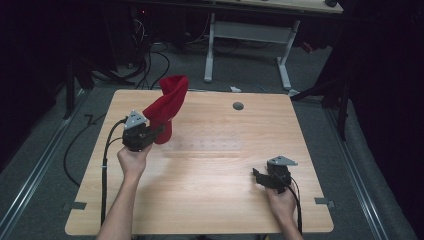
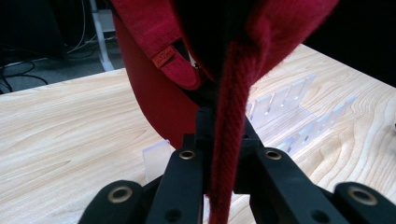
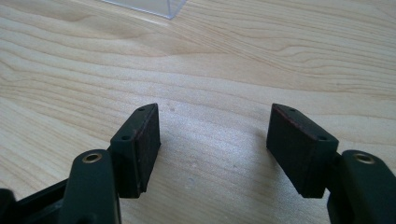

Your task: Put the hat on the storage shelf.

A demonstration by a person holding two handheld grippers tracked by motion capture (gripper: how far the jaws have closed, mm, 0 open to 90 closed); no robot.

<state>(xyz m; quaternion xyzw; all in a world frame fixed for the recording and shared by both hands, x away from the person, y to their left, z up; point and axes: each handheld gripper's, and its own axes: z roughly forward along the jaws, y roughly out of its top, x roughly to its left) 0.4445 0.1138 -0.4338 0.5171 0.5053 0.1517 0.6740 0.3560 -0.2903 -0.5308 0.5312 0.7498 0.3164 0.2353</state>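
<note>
A red fabric hat [image 1: 167, 105] is held up over the table's back left, its top twisted upward and its lower end close to the wood. My left gripper [image 1: 159, 130] is shut on its ribbed edge. In the left gripper view that red edge [image 2: 229, 140] runs down between the closed jaws of the left gripper [image 2: 219, 126], and a small tag on a strap hangs above. My right gripper [image 1: 257, 175] is low over the table's front right. In its own view the right gripper [image 3: 215, 135] stands open over bare wood.
A clear slotted acrylic rack [image 1: 205, 145] lies on the wooden table [image 1: 215, 200] near its middle, seen beyond the hat as clear slotted plates [image 2: 280, 107]. A grey grommet [image 1: 238, 105] sits at the back. Behind the table stand a white desk frame [image 1: 210, 50] and floor cables.
</note>
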